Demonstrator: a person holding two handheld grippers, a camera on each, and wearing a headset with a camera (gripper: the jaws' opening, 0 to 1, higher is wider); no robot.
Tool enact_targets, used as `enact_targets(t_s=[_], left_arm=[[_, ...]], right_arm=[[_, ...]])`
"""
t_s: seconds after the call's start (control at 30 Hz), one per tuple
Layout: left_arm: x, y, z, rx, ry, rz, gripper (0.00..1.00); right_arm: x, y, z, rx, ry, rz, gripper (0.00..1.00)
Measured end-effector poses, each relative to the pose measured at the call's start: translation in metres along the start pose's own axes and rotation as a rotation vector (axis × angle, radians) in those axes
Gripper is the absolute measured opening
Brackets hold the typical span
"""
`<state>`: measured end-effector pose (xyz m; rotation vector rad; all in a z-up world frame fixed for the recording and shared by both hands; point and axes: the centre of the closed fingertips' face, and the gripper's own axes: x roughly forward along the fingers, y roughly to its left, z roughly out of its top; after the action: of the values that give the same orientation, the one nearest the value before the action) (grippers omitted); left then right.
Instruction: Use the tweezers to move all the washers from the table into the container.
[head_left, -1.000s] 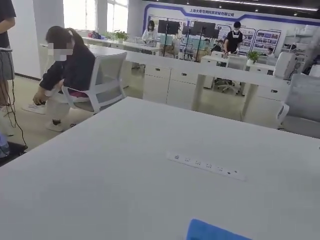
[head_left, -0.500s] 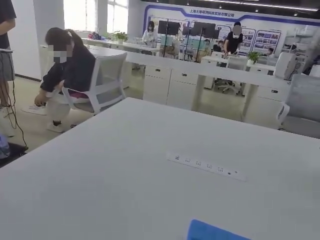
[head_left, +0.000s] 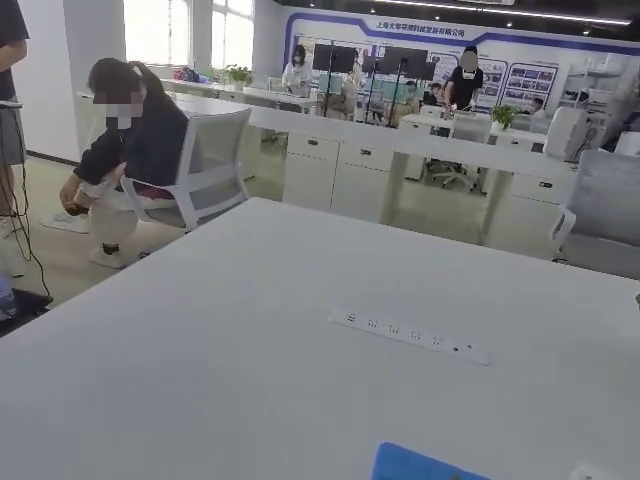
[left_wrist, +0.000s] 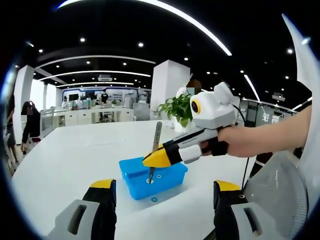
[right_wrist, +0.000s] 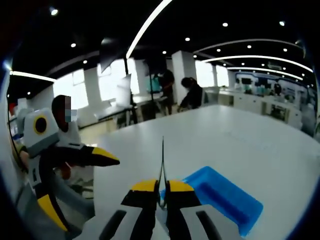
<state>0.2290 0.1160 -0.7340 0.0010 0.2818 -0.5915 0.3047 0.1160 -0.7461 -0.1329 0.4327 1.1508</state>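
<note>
In the left gripper view, the blue container (left_wrist: 152, 179) sits on the white table (left_wrist: 65, 160). My right gripper (left_wrist: 159, 157) reaches in from the right, shut on metal tweezers (left_wrist: 156, 142) whose tip points down into the container. A small ring, possibly a washer (left_wrist: 154, 199), lies on the table just in front of the container. My left gripper (left_wrist: 162, 200) stands open near it with nothing between its fingers. The right gripper view has my right gripper (right_wrist: 162, 187) shut on the tweezers (right_wrist: 162, 162), with the container (right_wrist: 225, 200) to their right. The head view catches a corner of the container (head_left: 415, 463).
A white power strip (head_left: 408, 335) lies across the middle of the table (head_left: 200, 350). A person sits on a white chair (head_left: 205, 165) beyond the far left corner. Desks and other people fill the room behind. A potted plant (left_wrist: 176, 107) stands past the container.
The head camera has drifted slightly; the table, power strip and blue container stay where they were.
</note>
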Motion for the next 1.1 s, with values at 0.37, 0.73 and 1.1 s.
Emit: enact_targets(t_s=[0.37, 0.73, 1.1], left_arm=[[0.000, 0.002, 0.000, -0.003, -0.004, 0.008, 0.80], [0.000, 0.003, 0.000, -0.004, -0.005, 0.012, 0.80], [-0.001, 0.004, -0.001, -0.001, 0.000, 0.015, 0.80]], right_arm=[[0.005, -0.022, 0.007, -0.030, 0.011, -0.034, 0.03], [0.019, -0.045, -0.012, -0.013, 0.065, -0.057, 0.03], [0.032, -0.064, -0.042, 0.021, 0.132, -0.092, 0.03]])
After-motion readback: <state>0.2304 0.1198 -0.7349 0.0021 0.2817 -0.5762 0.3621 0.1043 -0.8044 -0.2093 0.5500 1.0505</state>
